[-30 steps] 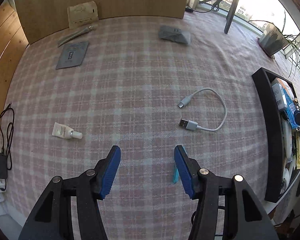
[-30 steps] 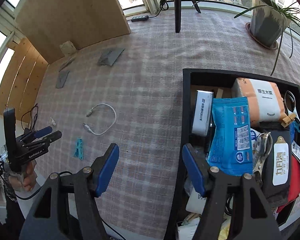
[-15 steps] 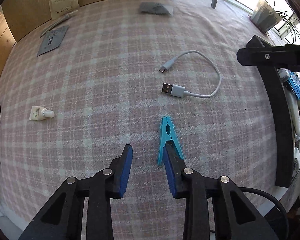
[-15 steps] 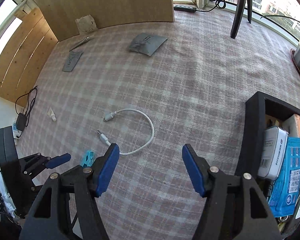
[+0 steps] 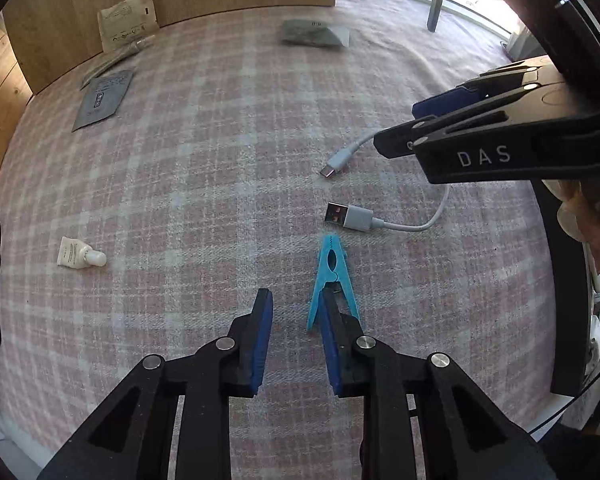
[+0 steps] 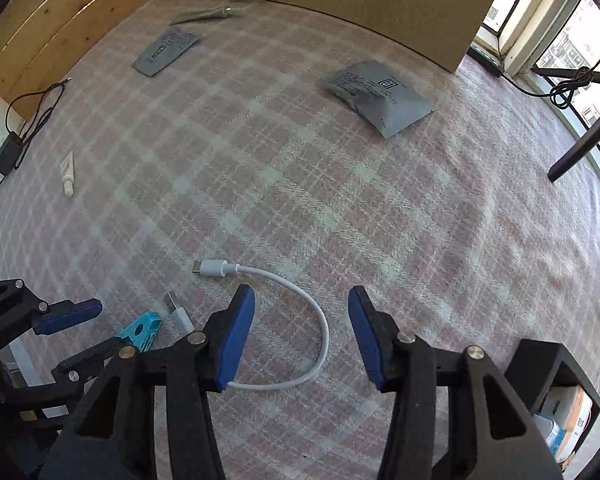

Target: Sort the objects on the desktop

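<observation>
Both grippers point steeply down at the desk. The left gripper (image 5: 294, 316) has black arms and blue pads; its jaws are closing, with nothing between them, and its right finger (image 5: 332, 344) covers the rear legs of the peg (image 5: 331, 268), which lies just outside the gap. The right gripper (image 6: 300, 320) hangs over the cable (image 6: 320, 344), its jaws closing with the cable's loop below and between them, pads not pressing on it. In the left wrist view the right gripper (image 5: 452, 124) reaches in from the right edge, 1 hand (image 5: 588, 216) behind it.
</observation>
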A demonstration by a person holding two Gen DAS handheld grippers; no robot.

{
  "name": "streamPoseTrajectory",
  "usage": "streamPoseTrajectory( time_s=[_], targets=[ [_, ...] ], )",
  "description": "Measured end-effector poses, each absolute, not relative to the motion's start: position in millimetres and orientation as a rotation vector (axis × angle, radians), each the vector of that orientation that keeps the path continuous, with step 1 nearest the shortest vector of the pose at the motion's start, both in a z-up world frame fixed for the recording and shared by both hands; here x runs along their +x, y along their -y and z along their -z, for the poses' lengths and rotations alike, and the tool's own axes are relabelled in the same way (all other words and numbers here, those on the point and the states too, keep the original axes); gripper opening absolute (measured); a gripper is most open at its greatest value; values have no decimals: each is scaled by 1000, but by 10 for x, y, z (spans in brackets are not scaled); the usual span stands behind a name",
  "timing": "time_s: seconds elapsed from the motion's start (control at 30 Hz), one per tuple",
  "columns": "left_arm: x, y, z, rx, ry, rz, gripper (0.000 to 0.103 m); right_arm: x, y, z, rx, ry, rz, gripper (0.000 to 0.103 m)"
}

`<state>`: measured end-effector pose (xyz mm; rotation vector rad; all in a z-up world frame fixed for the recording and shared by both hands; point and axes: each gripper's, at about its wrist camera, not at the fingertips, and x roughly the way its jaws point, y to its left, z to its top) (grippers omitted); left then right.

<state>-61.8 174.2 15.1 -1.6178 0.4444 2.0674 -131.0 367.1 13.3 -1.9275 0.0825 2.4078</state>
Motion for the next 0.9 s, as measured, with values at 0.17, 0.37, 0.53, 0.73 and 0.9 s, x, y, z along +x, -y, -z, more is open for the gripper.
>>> streamPoseTrajectory(
  time_s=[0.17, 0.37, 0.53, 0.73, 0.9],
  targets=[
    [-719, -1742, -110, -1646, -378, -2066, 11, -1353, -3654, -48, -1954, -57, -2413, 29],
    [-811, -1580, -139, -1641, -361, -2059, 0, -1280, -3724, -68, -1927, -89, -2405, 7],
    [-745, -1652, -167, -1654, -330, -2061, 0, -1144, -3829, -128, -1898, -230, -2405, 5],
    [-852, -1406, -325, -1634, -300, -2079, 0, -978, -4028, -334, -1790, -422, -2418, 4],
    [-734, -1435, -459, -1601, -299, -2087, 0, -871, -4104, -580, -1713, -421, -2445, 4]
  ],
)
